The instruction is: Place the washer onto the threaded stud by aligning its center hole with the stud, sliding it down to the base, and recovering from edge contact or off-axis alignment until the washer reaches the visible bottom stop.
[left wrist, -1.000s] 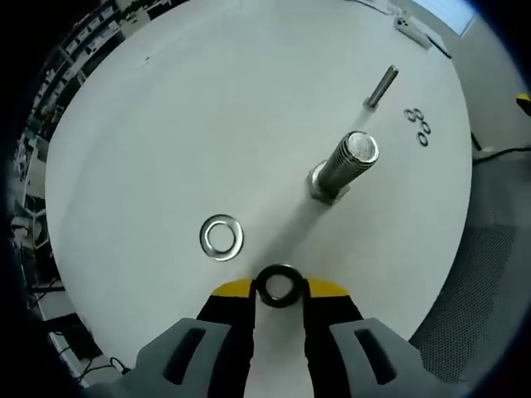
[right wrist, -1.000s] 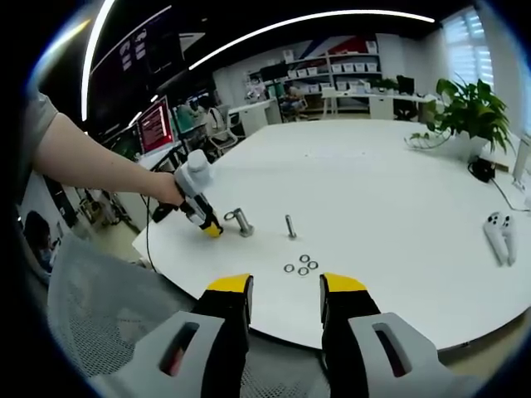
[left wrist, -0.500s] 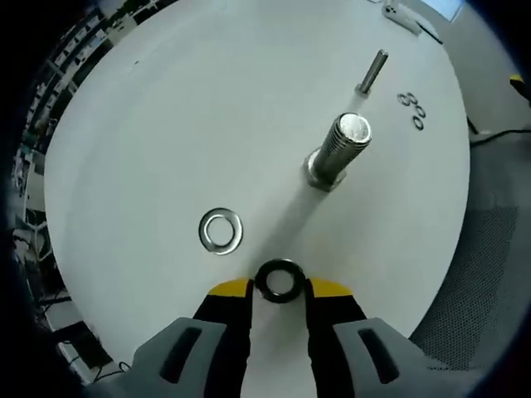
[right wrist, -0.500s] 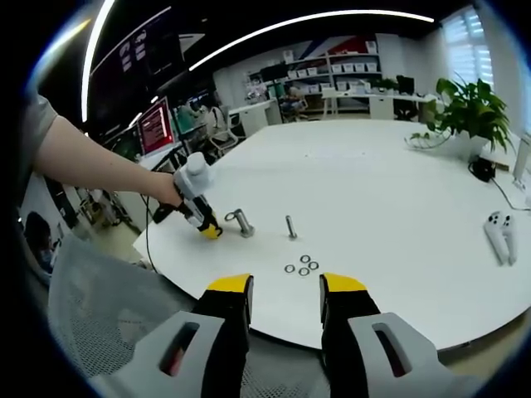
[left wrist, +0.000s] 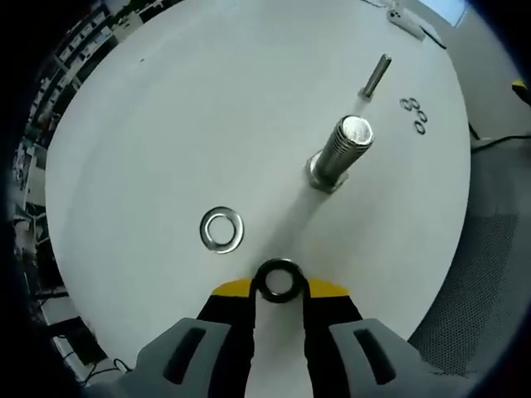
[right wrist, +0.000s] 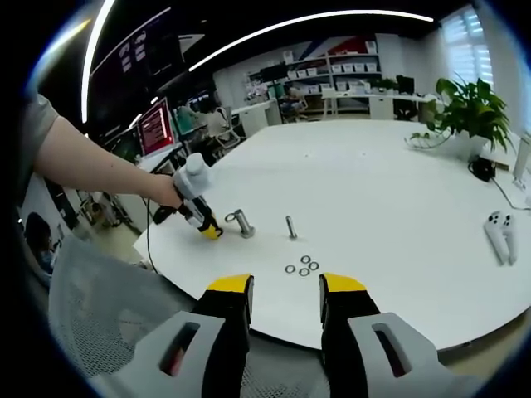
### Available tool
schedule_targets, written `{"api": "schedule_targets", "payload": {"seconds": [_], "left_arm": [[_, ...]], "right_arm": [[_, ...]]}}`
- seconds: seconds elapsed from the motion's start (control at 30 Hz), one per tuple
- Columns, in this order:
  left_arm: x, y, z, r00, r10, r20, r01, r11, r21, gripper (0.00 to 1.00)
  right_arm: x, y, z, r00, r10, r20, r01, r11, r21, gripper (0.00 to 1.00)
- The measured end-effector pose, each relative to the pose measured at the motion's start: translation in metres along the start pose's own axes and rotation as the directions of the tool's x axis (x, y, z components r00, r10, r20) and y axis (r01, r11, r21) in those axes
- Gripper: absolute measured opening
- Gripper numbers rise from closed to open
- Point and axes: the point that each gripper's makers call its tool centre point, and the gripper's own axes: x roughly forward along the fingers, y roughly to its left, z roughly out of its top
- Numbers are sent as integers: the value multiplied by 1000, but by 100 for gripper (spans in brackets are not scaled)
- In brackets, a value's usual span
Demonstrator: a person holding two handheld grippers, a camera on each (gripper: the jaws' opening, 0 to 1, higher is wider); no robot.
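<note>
In the left gripper view, my left gripper is shut on a dark washer held flat between its yellow-tipped jaws, above the white table. The thick threaded stud stands upright ahead and to the right of the washer, clear of it. A silver washer lies flat on the table to the left. In the right gripper view, my right gripper is open and empty, hanging off the table's near edge; the left gripper shows far off beside the stud.
A thin bolt stands beyond the stud, with three small washers lying close by. A grey mesh chair is at the table's right edge. In the right gripper view a white controller and a potted plant sit at the right.
The left gripper's view has shifted slightly; the stud looks a little farther off than a second ago. The dark washer stays held. The right gripper has not moved.
</note>
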Motion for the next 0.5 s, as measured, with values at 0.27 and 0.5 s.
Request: {"api": "schedule_targets", "payload": {"seconds": [0.27, 0.5], "left_arm": [[3, 2, 2, 1000, 1, -16, -2, 998, -69, 21], [3, 1, 4, 1000, 22, 1, -21, 993, -118, 23]], "right_arm": [[0, 0, 0, 1000, 2, 1, -2, 1000, 0, 35], [0, 1, 0, 1000, 5, 1, -5, 1000, -1, 34]]}}
